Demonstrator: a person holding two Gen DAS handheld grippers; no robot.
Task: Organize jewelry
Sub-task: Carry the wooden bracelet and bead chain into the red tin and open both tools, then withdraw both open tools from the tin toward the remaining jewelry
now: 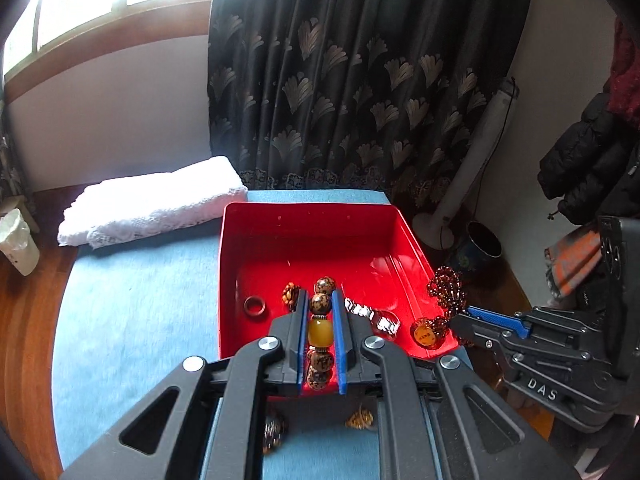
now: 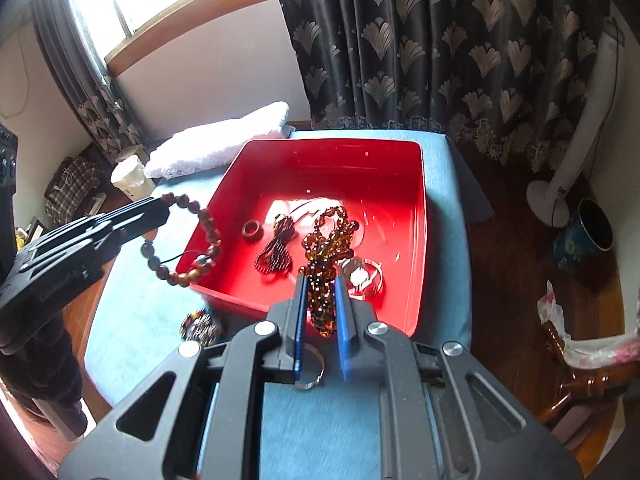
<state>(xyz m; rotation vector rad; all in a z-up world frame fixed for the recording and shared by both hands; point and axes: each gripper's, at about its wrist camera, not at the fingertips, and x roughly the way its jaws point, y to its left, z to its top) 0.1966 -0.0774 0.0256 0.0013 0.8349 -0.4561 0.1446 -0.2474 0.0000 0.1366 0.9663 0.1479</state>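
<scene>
Black linkage arms fill the foreground of both wrist views, so much of the blue cloth (image 1: 132, 320) beneath is hidden. Between the narrow blue pads of the left gripper (image 1: 320, 300) a large-bead bracelet (image 1: 321, 330) is clamped, with one amber-yellow bead among mottled brown ones; its lower part is cut off behind the frame (in the right wrist view it hangs as a full loop beside the tray's near left corner). By the right gripper (image 2: 320, 284) a bunched strand of small amber beads (image 2: 326, 252) is pinched, draped above the red tray (image 2: 412, 240). Inside the tray a brown ring (image 2: 252, 229), a dark beaded cord (image 2: 276, 256) and a metal watch (image 1: 374, 316) are seen, the watch washed out by glare. "DAS" is legible on the right gripper's body; writing on an orange round pendant (image 1: 425, 334) is too small to be read. Two blurred beaded items on the cloth are partly covered by the linkages.
</scene>
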